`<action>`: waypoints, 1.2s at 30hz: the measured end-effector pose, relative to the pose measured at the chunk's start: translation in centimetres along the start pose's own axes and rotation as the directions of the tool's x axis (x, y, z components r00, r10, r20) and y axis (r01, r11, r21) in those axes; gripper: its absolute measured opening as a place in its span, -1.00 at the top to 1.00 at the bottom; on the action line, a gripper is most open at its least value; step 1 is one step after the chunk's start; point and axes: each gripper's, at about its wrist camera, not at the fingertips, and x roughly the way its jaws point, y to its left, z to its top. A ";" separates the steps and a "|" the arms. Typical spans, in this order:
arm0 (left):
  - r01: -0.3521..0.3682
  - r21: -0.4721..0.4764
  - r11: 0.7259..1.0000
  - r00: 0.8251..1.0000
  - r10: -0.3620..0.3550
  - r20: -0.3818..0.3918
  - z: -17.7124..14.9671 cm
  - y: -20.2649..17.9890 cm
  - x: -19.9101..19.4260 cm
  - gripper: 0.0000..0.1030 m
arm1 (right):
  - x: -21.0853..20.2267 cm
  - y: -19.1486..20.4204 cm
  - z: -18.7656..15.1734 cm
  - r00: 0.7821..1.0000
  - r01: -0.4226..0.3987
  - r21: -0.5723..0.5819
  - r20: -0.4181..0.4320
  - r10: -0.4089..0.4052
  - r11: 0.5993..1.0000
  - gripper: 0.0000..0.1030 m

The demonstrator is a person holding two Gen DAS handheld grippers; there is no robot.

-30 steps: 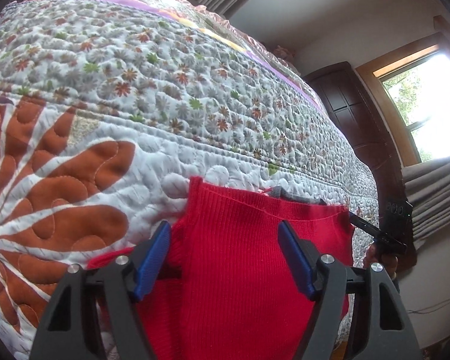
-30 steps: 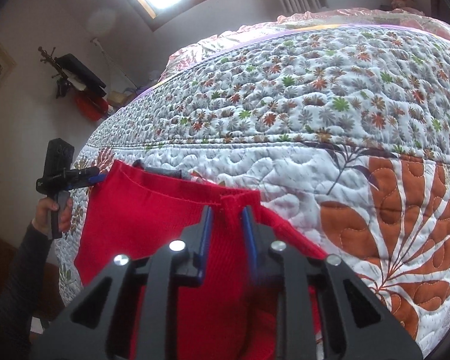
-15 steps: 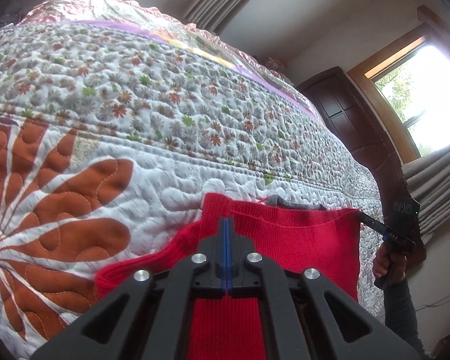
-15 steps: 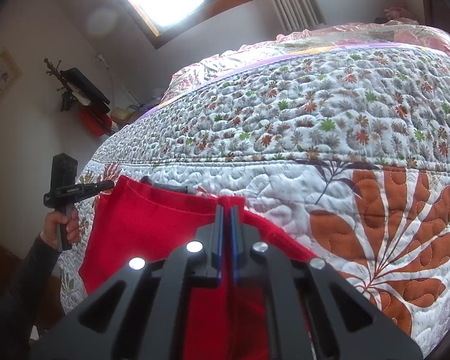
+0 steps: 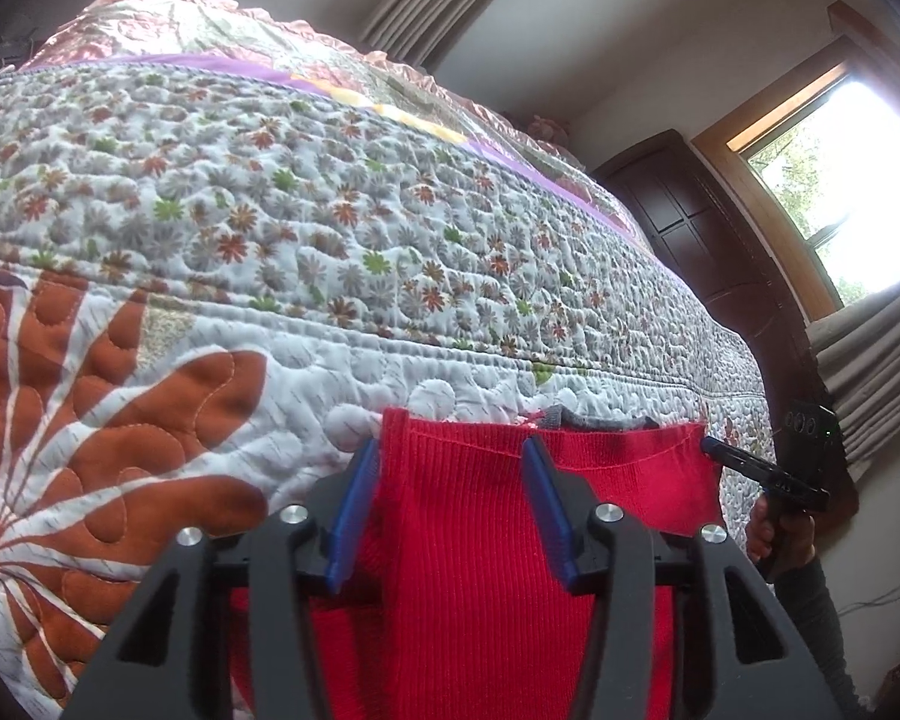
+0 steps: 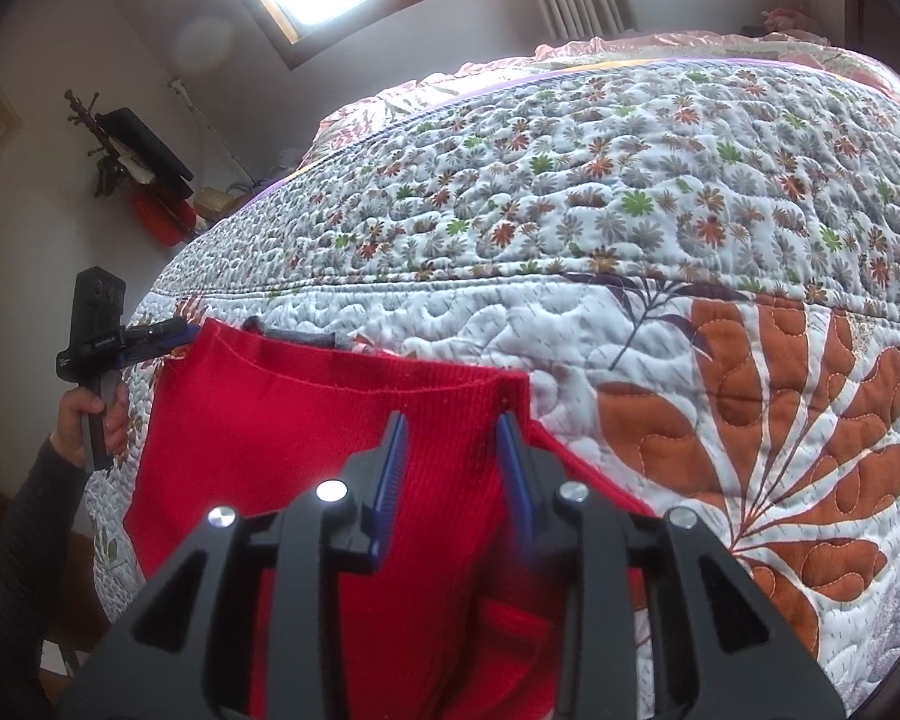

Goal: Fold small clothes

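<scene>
So, left gripper (image 5: 450, 504) first: its blue jaws are spread apart, straddling the top-left corner of the red sweater (image 5: 492, 540), which lies flat at the near edge of the quilt (image 5: 270, 240). Nothing's pinched. A grey collar (image 5: 600, 421) peeks out behind the top hem. Over on the right, the right gripper (image 6: 453, 462) is also spread wide over the opposite top corner, gripping nothing. My guess is a fold just got laid down, so next up is picking fresh edges to pinch, probably the sides, for another fold.
</scene>
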 end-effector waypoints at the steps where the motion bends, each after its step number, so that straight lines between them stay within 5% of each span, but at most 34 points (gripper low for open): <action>1: -0.008 0.001 1.000 1.000 0.008 -0.015 0.1 0.1 0.4 0.06 | 0.2 0.0 0.0 1.000 -0.001 0.000 -0.005 0.001 1.000 0.39; 3: -0.022 0.003 1.000 0.999 0.022 -0.042 0.0 0.2 1.1 0.35 | 0.6 0.3 0.1 1.000 -0.004 -0.015 -0.014 0.003 1.000 0.48; 4: -0.021 0.005 1.000 0.998 0.021 -0.051 -0.1 0.3 1.3 0.77 | 0.7 0.5 0.1 1.000 -0.007 -0.024 -0.015 0.006 1.000 0.92; 5: -0.029 0.009 1.000 0.998 0.030 -0.048 -0.4 0.3 1.2 0.93 | 0.6 0.7 0.2 1.000 0.009 -0.038 -0.004 -0.009 0.999 1.00; 12: 0.000 0.032 0.999 0.999 -0.002 0.049 -1.0 -0.4 -0.7 0.94 | -1.1 0.5 0.5 0.999 0.013 -0.023 0.039 -0.012 1.000 1.00; 14: -0.017 0.045 0.999 0.999 0.015 0.032 -1.0 -0.6 -0.5 0.94 | -0.5 0.0 0.6 1.000 0.021 0.007 0.004 -0.021 1.000 0.84; 16: -0.033 0.047 0.998 0.999 0.032 0.019 -1.2 -0.6 0.0 0.94 | -0.2 -0.3 0.7 0.999 0.030 0.018 0.014 -0.030 0.999 0.48; 23: -0.032 0.032 0.999 0.999 0.031 0.011 -1.4 0.1 0.6 0.94 | 1.0 -0.7 1.2 0.997 0.077 0.009 0.019 -0.077 0.997 0.44; 27: -0.026 0.030 0.999 1.000 0.026 0.010 -1.3 0.3 0.6 0.94 | 0.5 -1.8 1.6 0.997 0.064 0.051 0.034 -0.065 0.997 0.22; 30: -0.025 0.029 0.999 1.000 0.025 0.001 -1.4 0.4 1.0 0.94 | 1.2 -2.1 1.1 0.999 0.049 0.036 -0.003 -0.049 0.998 0.23; 33: -0.021 0.021 1.000 1.000 0.020 0.021 -1.4 0.5 0.9 0.94 | 1.0 -1.9 1.0 0.999 0.049 0.013 0.018 -0.049 0.999 0.93; 36: -0.025 0.027 0.999 0.998 0.024 0.063 -1.6 0.4 0.0 0.94 | 0.2 -1.2 0.9 0.997 0.050 -0.014 0.058 -0.049 0.999 0.93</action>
